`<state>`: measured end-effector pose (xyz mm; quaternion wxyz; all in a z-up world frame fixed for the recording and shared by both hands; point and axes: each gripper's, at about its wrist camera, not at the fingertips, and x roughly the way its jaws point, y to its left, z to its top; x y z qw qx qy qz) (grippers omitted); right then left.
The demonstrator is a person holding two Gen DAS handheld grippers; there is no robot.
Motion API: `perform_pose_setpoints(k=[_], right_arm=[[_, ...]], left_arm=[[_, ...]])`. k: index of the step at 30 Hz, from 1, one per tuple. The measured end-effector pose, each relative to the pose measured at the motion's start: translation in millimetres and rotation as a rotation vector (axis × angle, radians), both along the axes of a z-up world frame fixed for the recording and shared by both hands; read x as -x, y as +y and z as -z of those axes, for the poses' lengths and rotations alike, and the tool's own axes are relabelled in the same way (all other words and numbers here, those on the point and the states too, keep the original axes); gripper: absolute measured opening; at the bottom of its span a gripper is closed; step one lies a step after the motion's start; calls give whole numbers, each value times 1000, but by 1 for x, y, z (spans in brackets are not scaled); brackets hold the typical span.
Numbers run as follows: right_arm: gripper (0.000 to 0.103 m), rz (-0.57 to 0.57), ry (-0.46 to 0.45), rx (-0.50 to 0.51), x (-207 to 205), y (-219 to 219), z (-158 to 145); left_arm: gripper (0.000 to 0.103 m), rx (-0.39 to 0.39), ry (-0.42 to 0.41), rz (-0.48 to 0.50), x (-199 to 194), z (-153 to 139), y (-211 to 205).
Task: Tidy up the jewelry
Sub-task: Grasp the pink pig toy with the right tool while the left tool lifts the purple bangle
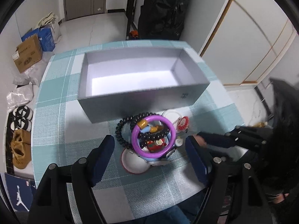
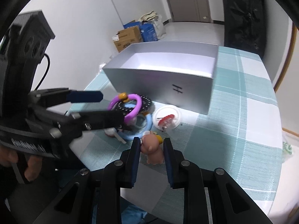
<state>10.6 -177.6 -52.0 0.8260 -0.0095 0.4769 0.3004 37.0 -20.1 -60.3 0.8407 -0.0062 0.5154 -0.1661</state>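
Observation:
An open grey box (image 1: 142, 78) stands on the checked tablecloth, its inside bare; it also shows in the right wrist view (image 2: 164, 82). In front of it lies a pile of jewelry: a purple bangle (image 1: 153, 136), a black bead bracelet (image 1: 123, 128), a light blue ring (image 2: 134, 128) and a red charm in a clear round case (image 2: 167, 120). My left gripper (image 1: 149, 151) is open, its fingers either side of the pile. My right gripper (image 2: 151, 147) is shut on a small pink bear figure (image 2: 152, 149), just above the table beside the pile.
The round table's edge (image 1: 35, 115) drops to a floor with cardboard boxes (image 1: 28, 52), bags and shoes (image 1: 20, 149) at the left. A dark coat (image 1: 162, 9) hangs behind the table. A white round dish (image 1: 134, 162) lies under the pile.

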Motion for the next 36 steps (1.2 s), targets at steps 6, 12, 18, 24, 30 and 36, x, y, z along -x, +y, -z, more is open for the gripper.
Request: perform_pose_setpoints(k=[6, 12, 18, 24, 30, 36], right_arm=[[23, 17, 5, -8, 2, -3, -1], [24, 29, 4, -20, 5, -7, -2], [24, 40, 10, -33, 6, -9, -3], [24, 49, 3, -34, 7, -11, -6], [24, 70, -12, -61, 5, -17, -10], [24, 86, -61, -142, 7, -25, -29]], left_arm=[[74, -43, -16, -6, -2, 3, -6], [47, -32, -45, -11, -1, -4, -4], [46, -18, -43, -7, -1, -4, -6], [43, -2, -42, -4, 0, -5, -6], [42, 63, -54, -22, 1, -16, 0], [9, 162, -33, -50, -4, -26, 11]])
